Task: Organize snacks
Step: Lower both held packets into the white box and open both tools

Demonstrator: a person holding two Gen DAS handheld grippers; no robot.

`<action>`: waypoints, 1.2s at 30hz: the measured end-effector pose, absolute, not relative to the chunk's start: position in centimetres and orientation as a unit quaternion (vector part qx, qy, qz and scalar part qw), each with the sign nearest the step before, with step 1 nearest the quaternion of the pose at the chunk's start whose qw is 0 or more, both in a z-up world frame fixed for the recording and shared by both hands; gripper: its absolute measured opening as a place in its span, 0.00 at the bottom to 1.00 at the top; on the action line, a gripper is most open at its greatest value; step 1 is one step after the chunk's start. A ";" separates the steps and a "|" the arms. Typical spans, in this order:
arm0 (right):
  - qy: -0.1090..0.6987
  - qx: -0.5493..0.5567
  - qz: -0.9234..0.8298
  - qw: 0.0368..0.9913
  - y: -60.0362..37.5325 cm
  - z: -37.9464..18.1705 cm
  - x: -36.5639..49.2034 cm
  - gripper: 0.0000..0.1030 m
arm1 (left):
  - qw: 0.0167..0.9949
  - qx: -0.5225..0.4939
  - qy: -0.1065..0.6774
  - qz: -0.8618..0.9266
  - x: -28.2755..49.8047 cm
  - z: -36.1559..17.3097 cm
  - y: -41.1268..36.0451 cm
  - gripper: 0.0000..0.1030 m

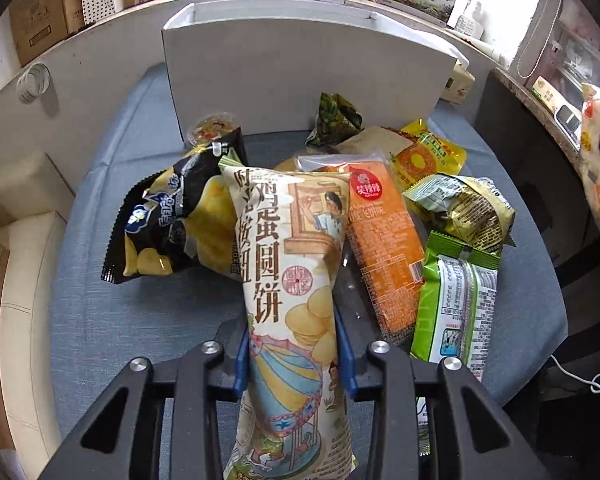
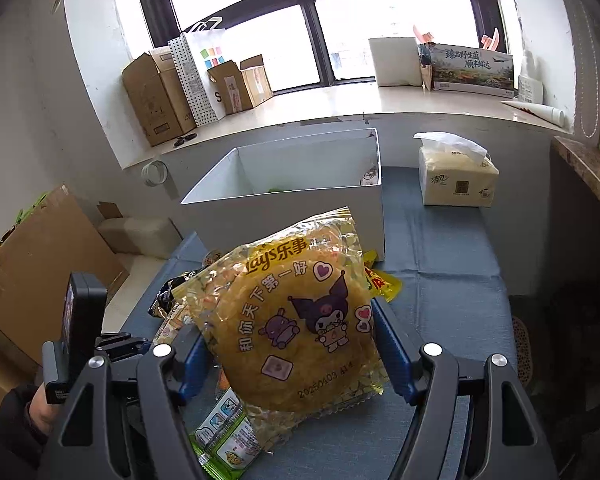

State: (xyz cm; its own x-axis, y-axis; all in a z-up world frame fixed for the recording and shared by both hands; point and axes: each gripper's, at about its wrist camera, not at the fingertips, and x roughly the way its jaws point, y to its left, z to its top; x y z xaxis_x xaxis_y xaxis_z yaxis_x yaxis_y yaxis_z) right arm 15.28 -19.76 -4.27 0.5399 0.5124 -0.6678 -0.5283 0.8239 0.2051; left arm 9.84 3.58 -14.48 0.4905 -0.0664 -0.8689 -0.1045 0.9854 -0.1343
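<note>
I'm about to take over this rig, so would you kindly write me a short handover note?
Left gripper: shut on the tall egg-biscuit bag, low over the snack pile.
Right gripper: shut on the yellow Lay's bag, lifted in front of the white box.
Done: the box holds at least a couple of items; most of its inside is hidden.
Left: drop both bags in, then the black chip bag, orange packet, green packet and the rest on the blue cloth.

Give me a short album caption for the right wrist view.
Right gripper fingers clamp a yellow Lay's bag above the blue tablecloth, facing the open white box.
</note>
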 end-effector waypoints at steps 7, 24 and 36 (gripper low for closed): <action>0.381 -0.011 0.296 0.876 -19.6 -4.3 15.5 0.74 | 0.882 -0.079 0.465 -0.004 8.1 -10.5 3.6 0.37; 0.334 -0.014 0.307 0.891 -14.7 1.2 25.0 0.74 | 0.943 -0.031 0.331 0.007 21.1 2.3 6.4 0.37; 0.374 -0.011 0.277 0.885 -10.4 -0.9 36.4 0.74 | 0.928 -0.020 0.368 0.043 33.0 -0.9 9.0 0.37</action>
State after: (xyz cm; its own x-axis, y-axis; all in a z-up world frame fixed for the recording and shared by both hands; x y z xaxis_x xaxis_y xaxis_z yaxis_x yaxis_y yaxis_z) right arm 36.41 -10.39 -0.92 0.5678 0.4813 -0.6678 -0.4980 0.8468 0.1869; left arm 32.97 8.96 -0.91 0.7246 0.0663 -0.6859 -0.0952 0.9954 -0.0044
